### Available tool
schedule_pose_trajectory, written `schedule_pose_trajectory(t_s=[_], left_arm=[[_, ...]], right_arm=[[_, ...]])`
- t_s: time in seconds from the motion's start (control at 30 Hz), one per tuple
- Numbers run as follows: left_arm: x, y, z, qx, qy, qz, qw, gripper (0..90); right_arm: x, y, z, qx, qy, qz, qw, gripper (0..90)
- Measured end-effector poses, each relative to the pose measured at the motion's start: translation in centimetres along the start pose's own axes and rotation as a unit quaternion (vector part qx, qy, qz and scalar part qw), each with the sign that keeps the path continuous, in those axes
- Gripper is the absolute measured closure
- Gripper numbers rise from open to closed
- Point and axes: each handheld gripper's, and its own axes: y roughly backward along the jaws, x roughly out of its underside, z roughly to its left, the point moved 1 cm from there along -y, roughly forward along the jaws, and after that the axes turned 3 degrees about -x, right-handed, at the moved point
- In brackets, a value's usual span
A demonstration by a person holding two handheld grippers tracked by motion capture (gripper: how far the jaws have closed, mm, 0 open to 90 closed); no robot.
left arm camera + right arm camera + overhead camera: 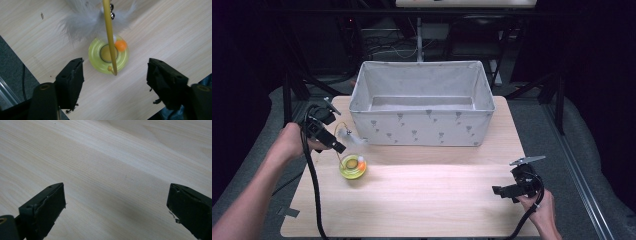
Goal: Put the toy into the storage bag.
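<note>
A yellow-green round toy (pixel 352 166) with a small orange ball (pixel 120 45) in its ring lies on the left of the wooden table (pixel 422 200). A thin yellow wand (pixel 110 35) rises from its rim and carries a white feather tuft (pixel 85 20). My left gripper (pixel 341 147) hovers just above and left of the toy. In the left gripper view its jaws stand apart on either side of the toy (pixel 108 55), touching nothing. My right gripper (pixel 494 190) rests low at the table's right front, open, with bare wood between its jaws (pixel 116 195).
A large grey fabric box (pixel 422 127) stands open-topped at the back middle of the table, close behind the feather (pixel 354 139). Black cables trail from both grippers. Dark frame bars stand on both sides behind the table.
</note>
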Motion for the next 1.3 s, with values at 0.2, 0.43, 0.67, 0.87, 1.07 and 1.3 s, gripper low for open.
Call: schedule_pose_trajectory(t_s=[0.2,0.43,0.67,0.87,1.07,1.3], left_arm=[[-0.8,0.1,0.1,-0.004,-0.013,0.016,0.9998,49.3],[-1.2,-0.1,0.0,-0.012,-0.022,0.030,0.9992,62.3],[-0.9,-0.2,0.1,-0.022,-0.020,0.024,0.9993,84.4],[-0.8,-0.1,0.2,-0.034,-0.021,0.025,0.9989,87.9],[-0.7,0.3,0.1,-0.041,-0.025,0.024,0.9986,88.2],[-0.6,1.5,0.1,-0.046,-0.028,0.022,0.9983,88.2]], right_arm=[[0.0,0.0,0.0,-0.002,0.000,0.001,1.0000,2.0],[0.0,-0.1,-0.1,-0.004,-0.002,0.002,1.0000,2.6],[0.0,-0.1,-0.1,-0.002,0.001,0.006,1.0000,2.9],[0.0,-0.2,-0.1,-0.002,0.002,0.009,1.0000,3.2],[0.1,-0.2,-0.2,-0.003,0.000,0.007,1.0000,3.2],[0.1,-0.1,-0.2,-0.003,0.000,0.007,1.0000,3.2]])
